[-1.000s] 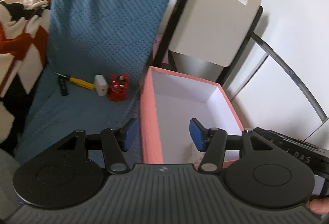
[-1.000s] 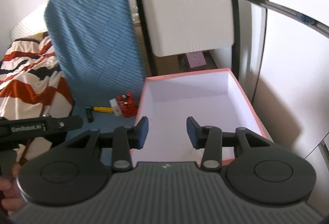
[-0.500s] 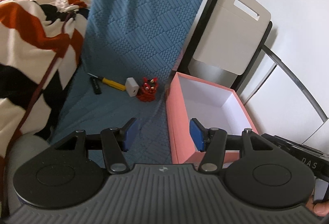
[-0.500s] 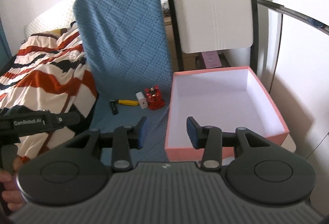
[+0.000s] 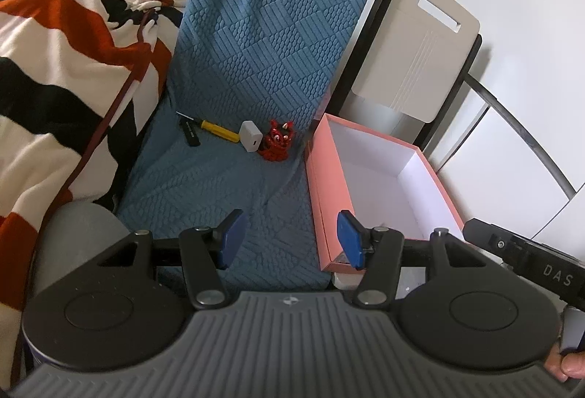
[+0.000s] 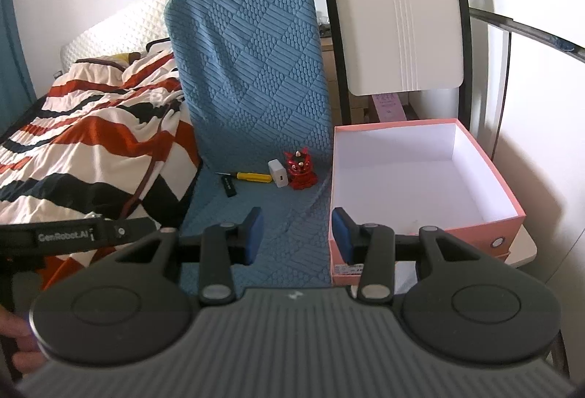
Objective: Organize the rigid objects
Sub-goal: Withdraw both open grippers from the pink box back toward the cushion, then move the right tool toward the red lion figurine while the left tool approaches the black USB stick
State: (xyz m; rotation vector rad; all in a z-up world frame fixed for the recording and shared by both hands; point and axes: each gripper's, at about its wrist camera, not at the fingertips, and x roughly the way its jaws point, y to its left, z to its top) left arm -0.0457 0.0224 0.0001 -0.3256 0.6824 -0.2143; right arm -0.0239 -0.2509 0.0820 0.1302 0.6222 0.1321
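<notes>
On a blue-covered chair seat [image 5: 219,200] lie a black stick [image 5: 190,132], a yellow screwdriver [image 5: 217,131], a white charger block [image 5: 250,141] and a red figurine [image 5: 278,142], close together near the backrest. To their right stands an empty pink box [image 5: 329,186] with a white inside. My left gripper [image 5: 289,233] hovers open over the seat's front, well short of the objects. The right wrist view shows the same stick [image 6: 228,186], screwdriver [image 6: 252,176], charger [image 6: 278,173], figurine [image 6: 300,171] and box [image 6: 420,251]. My right gripper [image 6: 297,237] is open and holds nothing, level with the box's near left corner.
A red, black and white striped blanket [image 6: 91,142] covers the bed on the left. The pink box rests on a white chair [image 6: 402,32] with a black frame. A white wall and a curved metal rail [image 5: 530,142] close off the right side.
Both grippers have drawn back from the box and chairs. The objects look smaller, and more of the blanket and blue seat shows. Neither gripper's jaws have moved.
</notes>
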